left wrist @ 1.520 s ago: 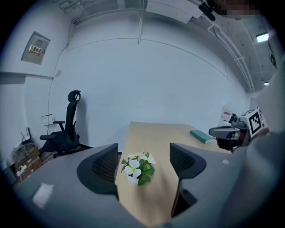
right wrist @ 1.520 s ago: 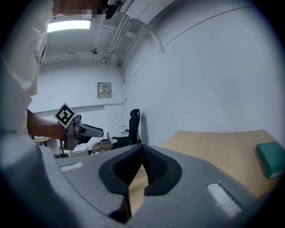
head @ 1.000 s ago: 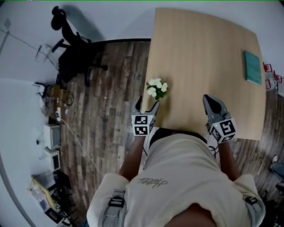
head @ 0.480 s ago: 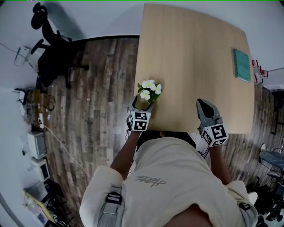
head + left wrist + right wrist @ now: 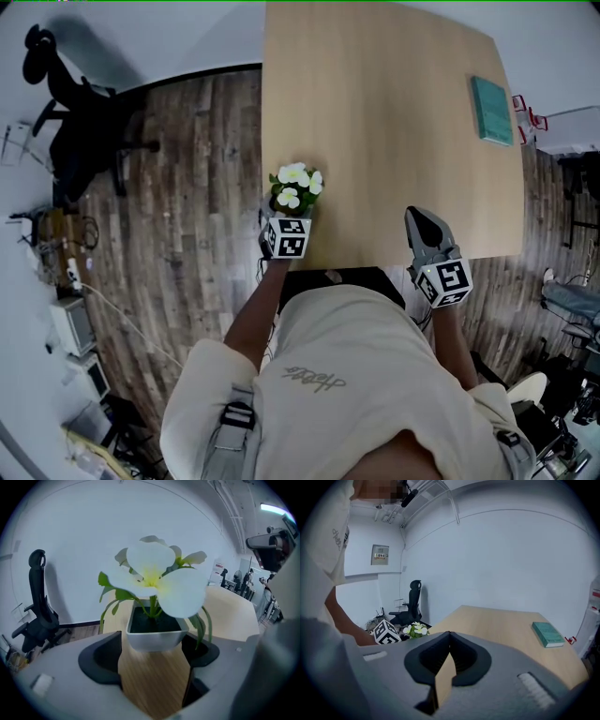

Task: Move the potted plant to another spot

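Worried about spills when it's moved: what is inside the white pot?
Dark soil fills the white pot, with green stems and white flowers rising from it. Roots and anything below the soil surface are hidden.

By my left gripper point(image 5: 153, 641), with its black jaws, the potted plant point(image 5: 152, 620) has white petals, green leaves and a white pot; beyond my right gripper point(image 5: 449, 637), a teal book point(image 5: 547, 634) on the pale woodgrain table point(image 5: 497, 620)

Left gripper view: front flower point(image 5: 157, 581) blurred, masking the stems. Pot point(image 5: 153, 632) sits between left tool point(image 5: 154, 654) jaw tips; touching or just clear, cannot tell. Head view: pot and those jaws hidden under blooms point(image 5: 296, 186) and marker cube point(image 5: 289, 237). Counter point(image 5: 375, 112) cut off at top edge. Book point(image 5: 492, 110) print too small to read.
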{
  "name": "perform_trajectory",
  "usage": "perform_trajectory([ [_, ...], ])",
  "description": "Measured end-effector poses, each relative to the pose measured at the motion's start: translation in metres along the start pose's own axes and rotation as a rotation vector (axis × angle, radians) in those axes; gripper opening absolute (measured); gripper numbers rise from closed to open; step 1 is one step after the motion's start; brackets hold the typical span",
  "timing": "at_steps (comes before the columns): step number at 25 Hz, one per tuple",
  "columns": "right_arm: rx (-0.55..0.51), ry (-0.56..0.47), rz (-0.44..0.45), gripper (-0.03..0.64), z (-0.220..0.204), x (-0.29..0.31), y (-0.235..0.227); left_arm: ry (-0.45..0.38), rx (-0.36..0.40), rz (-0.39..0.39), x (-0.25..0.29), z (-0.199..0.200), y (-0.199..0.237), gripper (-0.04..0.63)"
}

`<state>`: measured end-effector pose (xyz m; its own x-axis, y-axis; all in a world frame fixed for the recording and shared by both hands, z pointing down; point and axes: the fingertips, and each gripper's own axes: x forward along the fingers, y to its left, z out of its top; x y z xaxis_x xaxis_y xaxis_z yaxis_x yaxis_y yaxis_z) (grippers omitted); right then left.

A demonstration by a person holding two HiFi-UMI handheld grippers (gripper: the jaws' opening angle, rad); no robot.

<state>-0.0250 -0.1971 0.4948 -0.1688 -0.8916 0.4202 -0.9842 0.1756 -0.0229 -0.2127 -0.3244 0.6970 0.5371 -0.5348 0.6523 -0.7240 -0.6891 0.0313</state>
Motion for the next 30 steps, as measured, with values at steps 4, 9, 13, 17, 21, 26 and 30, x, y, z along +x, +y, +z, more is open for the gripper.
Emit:
perform_trajectory([
  [4,0.009,0.012,-0.018,0.003,-0.006,-0.004,-0.003,-0.007,0.009,0.036,0.011,0.004,0.002,0.431],
  [9,0.018,0.026,-0.048,0.003,-0.011,-0.011,-0.012,-0.022,0.033,0.04,0.017,0.01,0.0,0.41],
  [13,0.022,0.028,-0.053,0.003,-0.011,-0.008,-0.014,-0.031,0.034,0.05,0.024,0.012,0.001,0.387],
  [17,-0.006,0.034,-0.039,0.003,-0.008,-0.004,-0.011,-0.044,0.016,0.07,0.025,0.012,0.006,0.362],
  [21,-0.015,0.038,-0.042,0.003,-0.009,-0.005,-0.015,-0.044,0.025,0.073,0.027,0.015,0.007,0.359],
  [26,0.001,0.031,-0.045,0.003,-0.012,-0.004,-0.014,-0.045,0.05,0.07,0.02,0.012,0.014,0.357],
  [30,0.01,0.022,-0.046,0.003,-0.013,-0.004,-0.014,-0.04,0.051,0.041,0.014,0.008,0.012,0.356],
])
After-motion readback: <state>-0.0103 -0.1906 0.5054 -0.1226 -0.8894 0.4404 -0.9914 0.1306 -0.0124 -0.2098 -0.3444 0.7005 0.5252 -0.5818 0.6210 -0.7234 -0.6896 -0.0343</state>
